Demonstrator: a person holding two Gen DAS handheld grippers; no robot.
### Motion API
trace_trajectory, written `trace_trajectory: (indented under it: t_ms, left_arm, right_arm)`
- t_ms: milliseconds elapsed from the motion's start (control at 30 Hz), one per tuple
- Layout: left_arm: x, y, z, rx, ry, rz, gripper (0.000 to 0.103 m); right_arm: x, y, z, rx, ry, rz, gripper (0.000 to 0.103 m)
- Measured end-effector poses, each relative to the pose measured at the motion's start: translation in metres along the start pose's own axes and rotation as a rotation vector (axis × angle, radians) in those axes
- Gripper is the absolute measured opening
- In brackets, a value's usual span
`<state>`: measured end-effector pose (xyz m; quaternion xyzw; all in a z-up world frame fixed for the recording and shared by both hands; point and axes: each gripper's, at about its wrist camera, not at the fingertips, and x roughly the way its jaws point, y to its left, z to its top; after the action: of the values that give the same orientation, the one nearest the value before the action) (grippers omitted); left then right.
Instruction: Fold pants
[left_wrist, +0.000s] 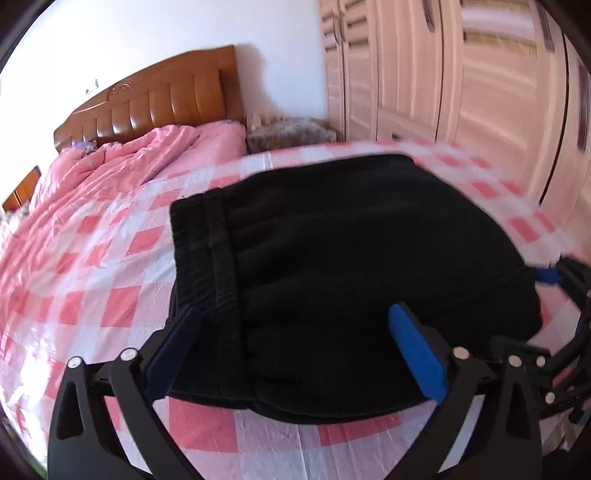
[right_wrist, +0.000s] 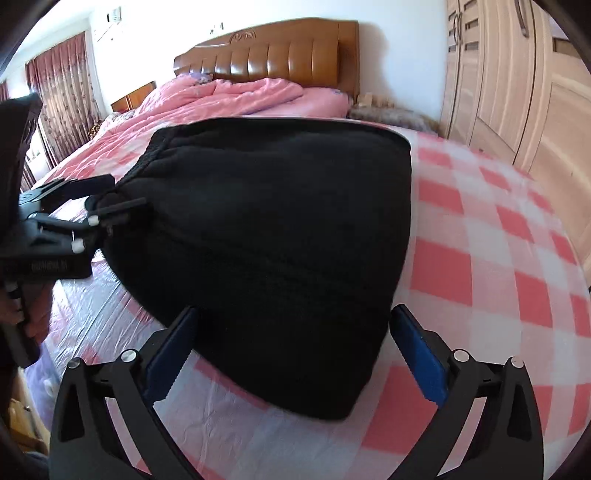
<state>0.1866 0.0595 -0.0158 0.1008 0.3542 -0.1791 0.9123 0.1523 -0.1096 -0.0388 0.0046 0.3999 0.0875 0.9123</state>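
Note:
The black pants (left_wrist: 351, 240) lie folded into a thick bundle on the pink-and-white checked sheet (left_wrist: 110, 258), waistband at the left in the left wrist view. My left gripper (left_wrist: 295, 310) stands open over the bundle's near edge, its blue pads wide apart and off the cloth. My right gripper (right_wrist: 295, 309) is also open, straddling the near corner of the pants (right_wrist: 277, 221) without pressing on them. The left gripper (right_wrist: 92, 206) shows at the bundle's left end in the right wrist view. The right gripper (left_wrist: 561, 280) peeks in at the right edge of the left wrist view.
A crumpled pink quilt (right_wrist: 229, 96) lies toward the wooden headboard (right_wrist: 277, 51). Pale wardrobe doors (left_wrist: 461, 74) run along the right of the bed. A low stand with a furry cover (left_wrist: 291, 129) sits beside the headboard. Curtains (right_wrist: 62, 92) hang at the far left.

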Motion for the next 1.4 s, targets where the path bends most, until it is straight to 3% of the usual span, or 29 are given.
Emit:
trace_trajectory:
  t_ms: [100,167,267,433,533,633,800,900,1033,1400]
  left_arm:
    - [-0.024,0.008,0.005,-0.049,-0.037,0.078,0.101]
    - [-0.067,0.009,0.008,-0.098,-0.175,0.142,0.101]
    - [-0.121,0.004,0.018,-0.143,-0.308,0.242,0.101]
    - [-0.175,-0.024,0.045,-0.088,-0.36,0.406,0.101]
    - [-0.189,-0.039,0.044,-0.109,-0.373,0.399,0.101]
    - [-0.185,-0.046,0.031,-0.195,-0.336,0.343,0.101]
    - [-0.138,-0.056,0.003,-0.201,-0.104,0.293,0.101]
    - [-0.118,-0.058,-0.016,-0.227,-0.046,0.255,0.101]
    - [-0.105,-0.066,-0.033,-0.226,-0.016,0.218,0.101]
    - [-0.098,-0.073,-0.05,-0.189,-0.005,0.217,0.101]
  right_arm:
    - [-0.037,-0.01,0.001,0.04,-0.106,0.002,0.098]
    - [-0.064,-0.018,0.001,0.086,-0.186,0.014,0.098]
    - [-0.103,-0.025,0.005,0.134,-0.303,-0.032,0.098]
    - [-0.144,-0.018,0.011,0.167,-0.41,-0.134,0.098]
    - [-0.15,-0.001,0.001,0.136,-0.416,-0.157,0.098]
    - [-0.144,0.01,-0.014,0.11,-0.383,-0.2,0.098]
    - [-0.118,0.01,-0.039,0.133,-0.25,-0.183,0.098]
    - [-0.107,0.008,-0.05,0.141,-0.201,-0.199,0.098]
    - [-0.095,0.002,-0.059,0.17,-0.157,-0.211,0.098]
    - [-0.084,0.004,-0.069,0.179,-0.127,-0.201,0.098]
